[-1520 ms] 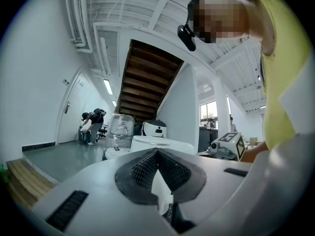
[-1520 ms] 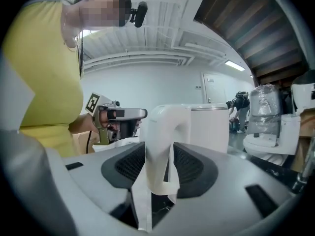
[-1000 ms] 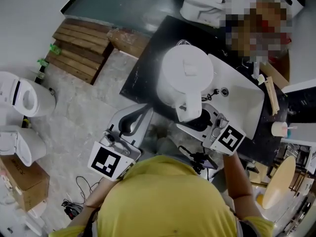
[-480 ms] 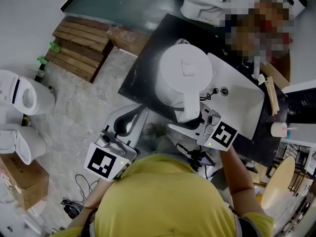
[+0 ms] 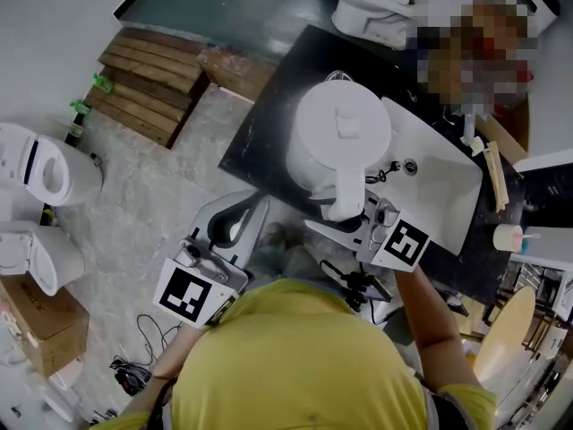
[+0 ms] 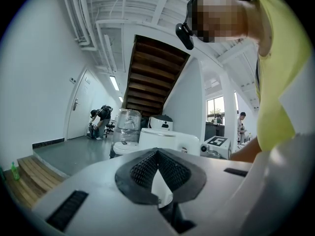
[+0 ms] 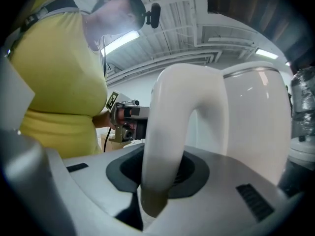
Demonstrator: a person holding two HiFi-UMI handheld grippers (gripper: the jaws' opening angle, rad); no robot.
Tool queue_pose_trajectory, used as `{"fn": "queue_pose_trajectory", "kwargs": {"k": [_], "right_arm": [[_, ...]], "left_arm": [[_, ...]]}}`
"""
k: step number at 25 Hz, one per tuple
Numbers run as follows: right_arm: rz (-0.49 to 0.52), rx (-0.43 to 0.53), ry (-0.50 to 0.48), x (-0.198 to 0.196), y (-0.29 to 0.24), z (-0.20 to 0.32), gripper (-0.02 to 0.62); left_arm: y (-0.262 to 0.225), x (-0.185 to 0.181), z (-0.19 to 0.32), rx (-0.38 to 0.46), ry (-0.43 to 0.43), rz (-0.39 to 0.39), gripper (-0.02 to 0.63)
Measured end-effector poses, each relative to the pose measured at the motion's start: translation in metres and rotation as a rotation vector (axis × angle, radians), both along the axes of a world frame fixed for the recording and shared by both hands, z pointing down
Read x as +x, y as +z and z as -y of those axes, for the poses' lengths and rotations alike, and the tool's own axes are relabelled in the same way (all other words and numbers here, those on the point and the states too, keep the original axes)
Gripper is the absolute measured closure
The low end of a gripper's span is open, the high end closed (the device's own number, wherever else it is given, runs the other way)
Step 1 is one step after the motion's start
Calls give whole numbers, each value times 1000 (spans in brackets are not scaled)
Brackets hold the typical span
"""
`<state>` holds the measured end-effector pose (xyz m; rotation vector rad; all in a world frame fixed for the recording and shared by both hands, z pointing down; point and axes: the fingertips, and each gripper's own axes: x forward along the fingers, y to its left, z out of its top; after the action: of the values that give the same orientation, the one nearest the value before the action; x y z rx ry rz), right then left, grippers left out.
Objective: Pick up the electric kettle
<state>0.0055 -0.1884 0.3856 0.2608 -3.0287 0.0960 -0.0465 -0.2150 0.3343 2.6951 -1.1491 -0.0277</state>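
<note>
On black desk [image 5: 265, 125], beside sink [image 5: 439, 182]: electric kettle [image 5: 343, 137] upright, handle [image 5: 344, 197] on your side, long axis vertical. Your right claw [image 5: 351, 215] nearer: jaws just been closing, now clamped across handle. Left claw [image 5: 254, 210] off to kettle's left, jaws together, empty. Lift probably straight up.

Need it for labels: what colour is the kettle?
White; the kettle shows best in the head view.

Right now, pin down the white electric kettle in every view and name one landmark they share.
Head view: kettle upper centre, on the black counter.
Left gripper view: kettle small, just below centre, under the staircase.
Right gripper view: kettle fills centre and right, handle nearest.
Shared landmark: the person's yellow shirt: bottom, right, left respectively.
</note>
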Motion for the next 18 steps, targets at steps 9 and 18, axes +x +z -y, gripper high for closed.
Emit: {"fn": "queue_pose_trajectory", "kwargs": {"k": [9,18], "right_arm": [[7,0,53,-2,-4,2,495],[-15,-16,68,-6,-8,-3,495]], "left_arm": [[0,-3,-2,-1,0,2,597],[-2,-5,-1,7,-7,-3,597]]}}
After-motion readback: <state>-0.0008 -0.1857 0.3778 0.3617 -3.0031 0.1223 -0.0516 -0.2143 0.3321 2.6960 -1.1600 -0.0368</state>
